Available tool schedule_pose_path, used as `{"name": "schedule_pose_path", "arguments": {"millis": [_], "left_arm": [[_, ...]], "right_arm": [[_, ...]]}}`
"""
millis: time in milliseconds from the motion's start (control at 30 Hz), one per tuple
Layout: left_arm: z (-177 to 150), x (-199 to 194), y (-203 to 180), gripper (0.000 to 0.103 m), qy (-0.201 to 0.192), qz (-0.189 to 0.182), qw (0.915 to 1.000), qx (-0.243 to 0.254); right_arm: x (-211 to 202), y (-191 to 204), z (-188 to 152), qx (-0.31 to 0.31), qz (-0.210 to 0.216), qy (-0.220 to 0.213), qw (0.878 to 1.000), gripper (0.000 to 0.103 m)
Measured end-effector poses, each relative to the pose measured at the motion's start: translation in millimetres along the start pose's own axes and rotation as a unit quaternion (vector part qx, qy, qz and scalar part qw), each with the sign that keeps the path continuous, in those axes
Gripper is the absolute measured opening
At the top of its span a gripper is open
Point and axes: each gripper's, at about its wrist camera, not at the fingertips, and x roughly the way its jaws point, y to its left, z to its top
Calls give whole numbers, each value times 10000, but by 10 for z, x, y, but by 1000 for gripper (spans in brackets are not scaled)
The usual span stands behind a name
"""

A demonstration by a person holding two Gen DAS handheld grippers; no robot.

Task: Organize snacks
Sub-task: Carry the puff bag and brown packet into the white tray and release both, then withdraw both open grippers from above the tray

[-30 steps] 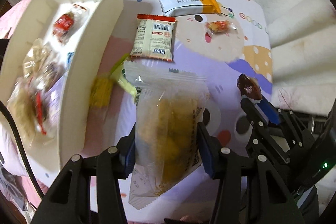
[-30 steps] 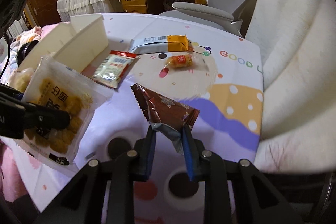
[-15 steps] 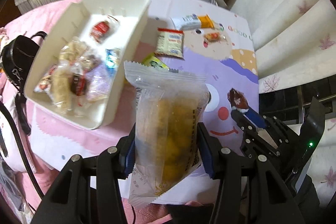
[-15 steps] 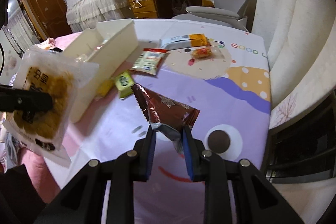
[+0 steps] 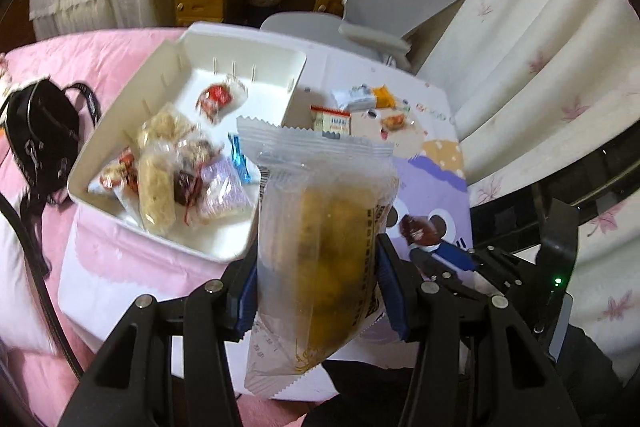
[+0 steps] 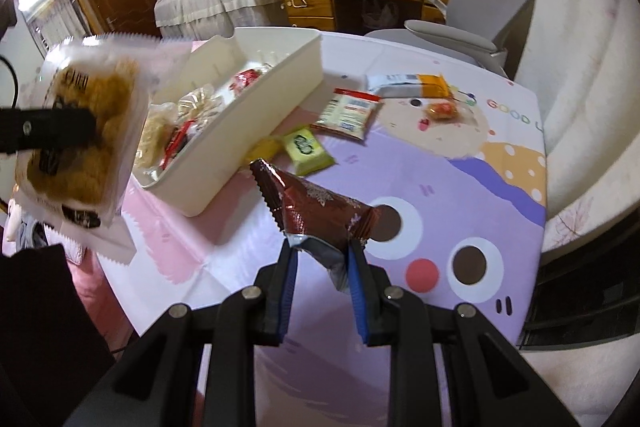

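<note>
Left wrist: left tool [image 5: 316, 283] clamps clear snack bag [image 5: 320, 227]; right tool [image 6: 322, 259] pinches brown packet [image 6: 316, 211].

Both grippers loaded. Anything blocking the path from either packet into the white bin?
Nothing visible. The clear packet in the left gripper and the brown packet in the right gripper are both in the air, and the white bin is open-topped with bare floor showing at its far end.

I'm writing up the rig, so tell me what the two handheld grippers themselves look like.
Both the left gripper and the right gripper are matte black linkage frames with silver pivot screws. Their fingers carry blue pads on the inner faces. In the left wrist view the right gripper's body shows a small green light.
</note>
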Motion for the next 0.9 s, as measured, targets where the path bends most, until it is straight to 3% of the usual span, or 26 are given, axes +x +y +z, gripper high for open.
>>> {"name": "schedule_pose_path", "arguments": {"millis": [200,300,367,400,500,667,900], "left_arm": [[127,-164,254,47,-230,-339,9983,412],[241,-267,423,34,-360,-574,9961,572],[329,-323,544,20,-437,-749,9937,710],[363,-332,593,19,-425,-792,9931,756],[463,-325,790,18,-351,-845,9923,838],[668,-294,1180,18,-228,-911,9917,879],[834,-239,1643,19,40,-903,9891,1166]], "right_arm": [[52,334,173,62,-120,-105,9999,25],[70,509,269,153,-180,-186,9995,25],[97,615,331,191,-210,-227,9993,25],[126,698,378,200,-240,-237,9992,25],[189,875,473,227,-433,-274,9984,25],[274,1112,614,599,-217,-433,9970,24],[496,1673,774,648,-278,-584,9958,23]]}}
